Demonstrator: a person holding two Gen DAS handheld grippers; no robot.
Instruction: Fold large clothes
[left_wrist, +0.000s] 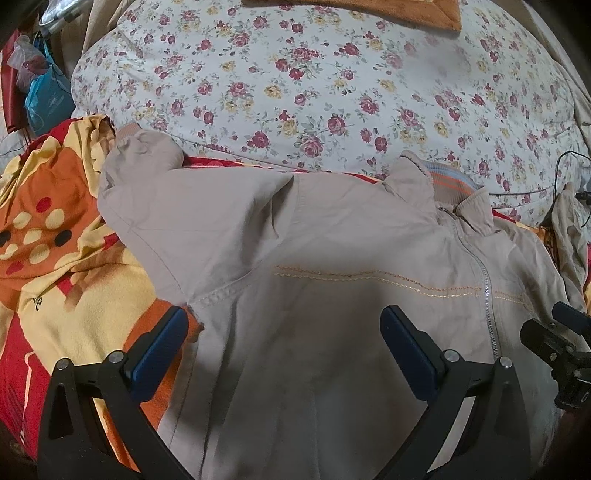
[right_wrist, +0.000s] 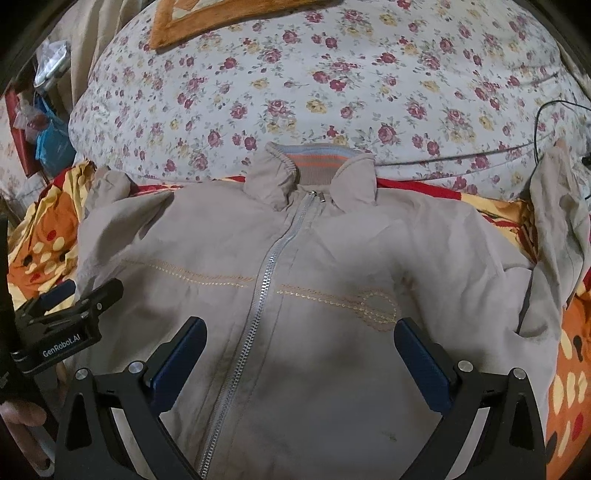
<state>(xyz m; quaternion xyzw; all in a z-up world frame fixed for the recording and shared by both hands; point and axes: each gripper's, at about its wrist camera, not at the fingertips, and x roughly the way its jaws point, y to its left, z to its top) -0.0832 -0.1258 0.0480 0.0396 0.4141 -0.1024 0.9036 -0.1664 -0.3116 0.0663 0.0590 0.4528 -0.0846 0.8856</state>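
Beige zip jacket (right_wrist: 295, 314) lies face-up and zipped on the bed, collar (right_wrist: 314, 166) toward the floral duvet (right_wrist: 332, 85), both sleeves splayed out sideways. Left hand-held gripper (left_wrist: 284, 354) and right hand-held gripper (right_wrist: 301, 358) hover over the chest, jaws apart, holding nothing. Risks: a pinch may catch the loose, rumpled orange-yellow blanket (left_wrist: 55, 266) under the jacket, dragging it into the fold; thin slack fabric may slip or bunch; the black cable (right_wrist: 546, 122) at right could snag the right sleeve (right_wrist: 554, 221). Room is cluttered: blue plastic bag (left_wrist: 44, 99) by the bed, orange cushion (right_wrist: 207, 18) at the far edge.

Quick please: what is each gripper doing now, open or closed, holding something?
Left gripper: open, holding nothing, above the jacket.
Right gripper: open, holding nothing.
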